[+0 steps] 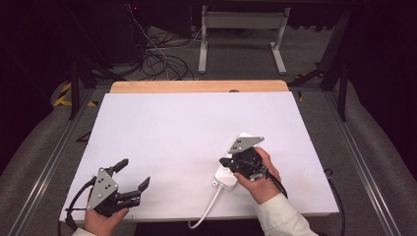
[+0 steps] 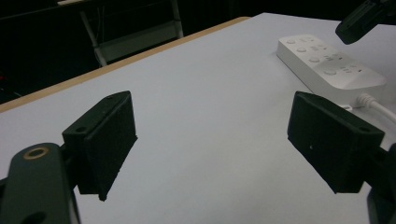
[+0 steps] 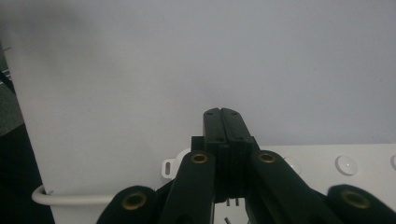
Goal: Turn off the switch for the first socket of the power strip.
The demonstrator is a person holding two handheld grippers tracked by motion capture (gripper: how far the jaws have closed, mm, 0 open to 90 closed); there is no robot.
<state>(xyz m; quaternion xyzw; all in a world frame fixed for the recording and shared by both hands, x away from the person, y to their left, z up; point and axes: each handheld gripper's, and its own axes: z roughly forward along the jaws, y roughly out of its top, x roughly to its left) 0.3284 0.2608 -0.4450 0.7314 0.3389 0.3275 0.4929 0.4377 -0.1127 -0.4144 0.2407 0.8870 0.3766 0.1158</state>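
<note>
A white power strip (image 1: 226,177) lies on the white board (image 1: 187,128), right of the middle, with its white cable (image 1: 209,206) running off the near edge. My right gripper (image 1: 224,161) hovers over the strip with its jaws pressed together and nothing between them. In the right gripper view the shut gripper (image 3: 227,121) points past the power strip (image 3: 345,163) at bare board. My left gripper (image 1: 134,173) rests at the near left corner, jaws spread wide. In the left gripper view this gripper (image 2: 210,126) is open and the power strip (image 2: 327,65) lies far right.
A wooden table edge (image 1: 196,86) shows beyond the board. Behind it stand a white table frame (image 1: 241,39) and loose cables (image 1: 157,59) on the floor. Metal rails (image 1: 359,162) run along both sides. The white cable (image 3: 60,198) curls near the board's edge.
</note>
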